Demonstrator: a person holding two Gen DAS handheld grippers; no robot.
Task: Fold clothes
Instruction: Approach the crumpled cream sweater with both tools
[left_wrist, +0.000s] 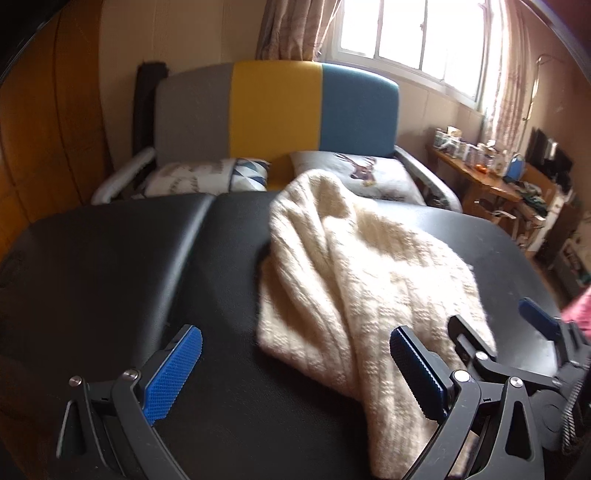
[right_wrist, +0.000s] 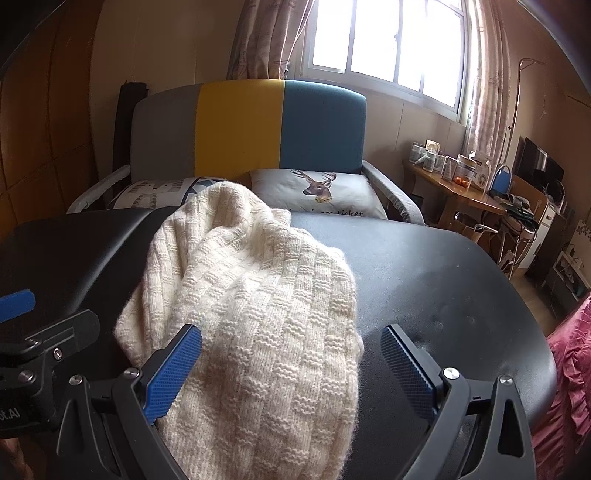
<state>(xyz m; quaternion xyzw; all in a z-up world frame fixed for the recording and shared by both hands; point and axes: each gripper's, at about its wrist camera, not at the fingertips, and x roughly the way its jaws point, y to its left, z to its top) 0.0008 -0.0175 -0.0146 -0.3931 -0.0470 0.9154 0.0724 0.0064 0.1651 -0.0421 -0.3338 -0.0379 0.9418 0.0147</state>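
The cream chunky-knit wool sweater (right_wrist: 258, 314) has a rough, fuzzy surface with a raised basket-weave and ribbed pattern. The black padded counter (right_wrist: 443, 288) is covered in a smooth, leather-like material with a slight sheen and a stitched seam. Each claw, left (left_wrist: 295, 373) and right (right_wrist: 291, 373), has matt black rigid frames, apparently plastic, with bright metal pivot pins; the blue pads (right_wrist: 173, 373) carry a fine diamond-grid texture and look rubbery. The grey, yellow and blue sofa backrest (right_wrist: 240, 129) is matt woven cloth. The brown side table (right_wrist: 461, 199) is glossy varnished wood.
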